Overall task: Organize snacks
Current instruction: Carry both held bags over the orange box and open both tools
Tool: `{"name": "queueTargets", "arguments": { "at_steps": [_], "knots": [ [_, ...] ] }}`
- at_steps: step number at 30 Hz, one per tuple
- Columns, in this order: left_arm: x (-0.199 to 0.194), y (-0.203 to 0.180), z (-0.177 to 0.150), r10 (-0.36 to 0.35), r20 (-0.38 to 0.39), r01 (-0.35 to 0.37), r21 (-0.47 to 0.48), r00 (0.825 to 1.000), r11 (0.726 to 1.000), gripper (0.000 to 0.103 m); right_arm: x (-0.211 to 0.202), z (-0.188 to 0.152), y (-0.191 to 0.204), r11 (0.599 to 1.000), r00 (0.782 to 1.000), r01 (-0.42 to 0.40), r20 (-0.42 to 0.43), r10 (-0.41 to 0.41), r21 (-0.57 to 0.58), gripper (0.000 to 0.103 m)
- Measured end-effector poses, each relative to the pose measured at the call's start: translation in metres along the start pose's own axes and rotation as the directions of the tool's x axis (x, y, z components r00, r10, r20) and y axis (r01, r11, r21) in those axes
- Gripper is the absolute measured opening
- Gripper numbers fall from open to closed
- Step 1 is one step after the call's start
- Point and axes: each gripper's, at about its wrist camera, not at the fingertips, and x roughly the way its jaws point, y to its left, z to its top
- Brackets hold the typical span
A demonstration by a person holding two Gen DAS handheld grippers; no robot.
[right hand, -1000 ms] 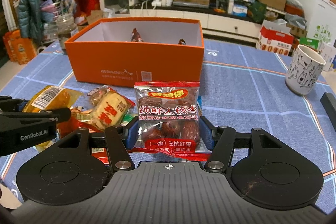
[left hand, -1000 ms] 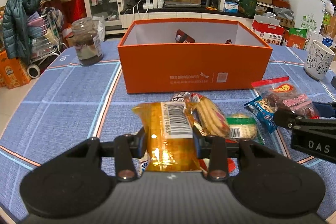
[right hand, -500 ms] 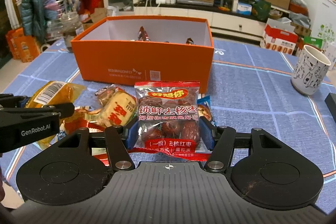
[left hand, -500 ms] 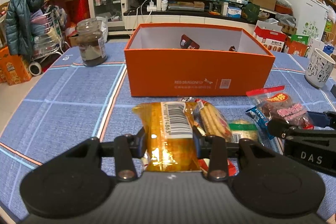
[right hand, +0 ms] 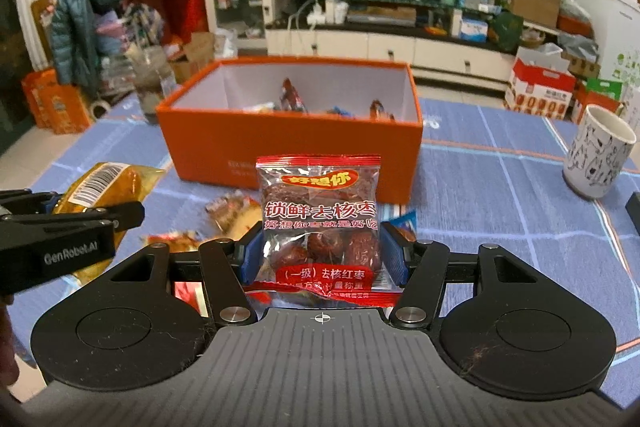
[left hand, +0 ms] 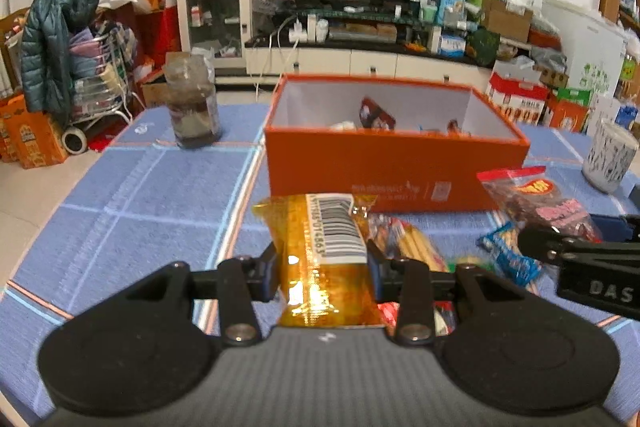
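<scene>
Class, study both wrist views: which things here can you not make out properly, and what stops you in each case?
1. Contents of the orange box, left wrist view: its front wall hides all but a few wrapper tops.
2. Loose snacks on the table, right wrist view: the red date packet and the right gripper cover them.
3. Jar, left wrist view: blurred, label unreadable.
4. Yellow packet in the left gripper: only its barcode side shows.

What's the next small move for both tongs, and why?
Probably carry both packets forward over the orange box rim before releasing: left tongs grip the yellow packet, right tongs grip the date packet, both short of the box.
</scene>
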Motion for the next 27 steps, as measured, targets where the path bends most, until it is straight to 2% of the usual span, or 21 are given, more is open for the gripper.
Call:
{"name": "queueTargets", "arguments": {
  "at_steps": [4, 7, 12, 14, 20, 21, 22, 23, 25, 26, 27],
  "knots": [
    [-0.008, 0.011, 0.026, -0.008, 0.054, 0.008, 0.000, 0.999, 1.000, 0.038, -0.012, 0.016, -0.015, 0.998, 0.998, -0.047, 0.047, 0.045, 0.043, 0.047],
    [0.004, 0.013, 0.052, -0.010, 0.075, 0.010, 0.000, 0.997, 1.000, 0.038, -0.002, 0.034, -0.025, 0.998, 0.998, -0.031, 0.059, 0.028, 0.051, 0.047],
    [0.048, 0.006, 0.095, -0.031, 0.071, 0.031, -0.003, 0.997, 0.999, 0.038, 0.029, 0.065, -0.031, 0.998, 0.998, -0.029, 0.062, 0.026, 0.047, 0.047],
    [0.066, 0.001, 0.108, -0.026, 0.066, 0.026, 0.004, 0.997, 1.000, 0.038, 0.044, 0.078, -0.032, 0.997, 0.997, -0.049, 0.054, 0.046, 0.065, 0.047],
    [0.113, -0.009, 0.138, -0.019, 0.050, 0.019, -0.002, 0.999, 1.000, 0.039, 0.075, 0.115, -0.026, 0.999, 0.996, -0.034, 0.083, 0.031, 0.039, 0.047],
    [0.124, -0.010, 0.142, -0.011, 0.044, 0.011, -0.007, 0.999, 1.000, 0.041, 0.081, 0.123, -0.026, 0.999, 0.996, -0.026, 0.086, 0.023, 0.037, 0.047],
    [0.135, -0.012, 0.145, -0.003, 0.043, 0.003, -0.003, 0.999, 1.000, 0.058, 0.090, 0.130, -0.025, 0.999, 0.996, -0.011, 0.087, 0.009, 0.033, 0.048],
    [0.145, -0.014, 0.147, 0.013, 0.041, -0.013, 0.013, 0.999, 1.000, 0.072, 0.100, 0.136, -0.026, 1.000, 0.997, 0.008, 0.082, -0.010, 0.025, 0.050],
    [0.153, -0.012, 0.145, 0.056, -0.007, -0.056, 0.042, 0.998, 0.998, 0.072, 0.110, 0.145, -0.029, 0.999, 0.998, 0.023, 0.055, -0.026, 0.038, 0.053],
    [0.147, -0.007, 0.142, 0.043, -0.010, -0.042, 0.044, 0.999, 0.998, 0.072, 0.104, 0.145, -0.031, 0.998, 0.998, 0.003, 0.058, -0.007, 0.057, 0.053],
    [0.134, -0.001, 0.136, 0.021, 0.017, -0.021, 0.038, 1.000, 0.999, 0.073, 0.094, 0.142, -0.033, 0.998, 0.997, -0.018, 0.078, 0.013, 0.067, 0.058]
  ]
}}
